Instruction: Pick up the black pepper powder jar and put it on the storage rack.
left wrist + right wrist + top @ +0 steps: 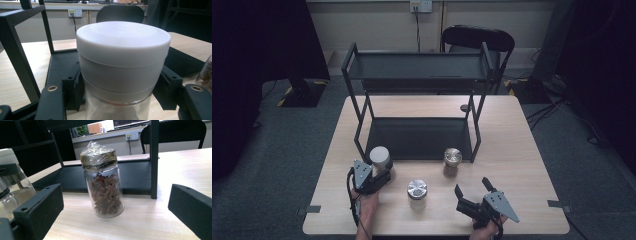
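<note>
A glass jar with a white lid stands on the table just in front of the black shelf's lower tier. My left gripper is shut on it. In the left gripper view the white-lidded jar sits between the jaws of the left gripper, and the pads press on it just under the lid. My right gripper rests open near the table's front edge. In the right gripper view a jar of star anise, its lid wrapped in film, stands ahead of the wide-apart jaws of the right gripper, apart from them.
A two-tier black metal shelf stands mid-table, with a post close behind the star anise jar. A silver-lidded jar stands between the two grippers. A black chair sits behind the table.
</note>
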`<state>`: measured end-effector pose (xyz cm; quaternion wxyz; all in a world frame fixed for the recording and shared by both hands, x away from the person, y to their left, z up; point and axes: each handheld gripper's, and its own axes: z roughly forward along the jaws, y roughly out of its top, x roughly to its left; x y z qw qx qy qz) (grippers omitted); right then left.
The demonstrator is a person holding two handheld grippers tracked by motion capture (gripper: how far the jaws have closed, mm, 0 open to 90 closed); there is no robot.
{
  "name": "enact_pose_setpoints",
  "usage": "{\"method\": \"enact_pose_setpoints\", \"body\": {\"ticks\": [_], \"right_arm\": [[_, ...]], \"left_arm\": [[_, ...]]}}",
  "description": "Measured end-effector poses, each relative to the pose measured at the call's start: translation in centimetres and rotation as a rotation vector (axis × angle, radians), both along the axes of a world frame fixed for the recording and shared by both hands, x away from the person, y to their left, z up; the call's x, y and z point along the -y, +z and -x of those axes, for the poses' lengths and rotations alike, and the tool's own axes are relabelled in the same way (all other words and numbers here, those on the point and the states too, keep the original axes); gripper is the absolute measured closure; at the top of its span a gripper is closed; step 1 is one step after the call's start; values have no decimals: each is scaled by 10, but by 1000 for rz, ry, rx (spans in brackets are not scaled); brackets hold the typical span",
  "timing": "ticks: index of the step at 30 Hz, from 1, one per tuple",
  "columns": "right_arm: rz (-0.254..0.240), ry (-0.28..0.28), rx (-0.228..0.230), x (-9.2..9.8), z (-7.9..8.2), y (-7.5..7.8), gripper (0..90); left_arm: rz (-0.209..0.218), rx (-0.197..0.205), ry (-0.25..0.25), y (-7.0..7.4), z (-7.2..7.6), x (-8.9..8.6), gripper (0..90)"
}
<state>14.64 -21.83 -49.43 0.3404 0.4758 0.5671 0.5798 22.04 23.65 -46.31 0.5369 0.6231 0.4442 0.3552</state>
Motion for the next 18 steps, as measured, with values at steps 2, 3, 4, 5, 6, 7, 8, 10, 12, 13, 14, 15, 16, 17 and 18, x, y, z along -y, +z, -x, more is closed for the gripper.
{"method": "enact_pose_setpoints", "body": {"ticks": [2, 3, 4, 5, 6, 7, 8, 10, 12, 13, 14, 15, 16, 17, 18], "right_arm": [[-1, 0, 0, 0, 0, 0, 0], [-1, 0, 0, 0, 0, 0, 0], [-2, 1, -1, 0, 0, 0, 0], [-5, 2, -1, 1, 0, 0, 0], [-5, 2, -1, 1, 0, 0, 0], [-7, 4, 2, 1, 0, -1, 0], [-7, 4, 2, 1, 0, -1, 0], [-10, 3, 0, 2, 0, -1, 0], [-10, 1, -1, 2, 0, -1, 0], [-10, 2, -1, 2, 0, -1, 0], [-9, 0, 0, 1, 0, -1, 0], [-9, 0, 0, 1, 0, -1, 0], [-7, 0, -1, 1, 0, 0, 0], [-4, -1, -3, 0, 0, 0, 0], [-4, -1, -3, 0, 0, 0, 0]], "left_arm": [[0, -1, 1, 0, 0, 0, 353], [0, -1, 1, 0, 0, 0, 353], [0, -1, 1, 0, 0, 0, 352], [0, -1, 1, 0, 0, 0, 352], [-1, 0, 1, 0, 0, 0, 352], [-2, 0, 0, 0, 0, 0, 352], [-2, 0, 0, 0, 0, 0, 352], [0, -2, -1, 1, 0, 0, 352], [0, -2, -2, 1, 0, 0, 352], [-1, -1, -3, 1, 0, -1, 352], [-1, -1, -2, 0, 0, -1, 352], [1, -1, -2, 0, 0, -1, 352], [2, -1, -4, 0, 0, -1, 352], [2, -1, -4, 0, 0, -1, 352], [1, 0, -5, 0, 0, -1, 352]]}}
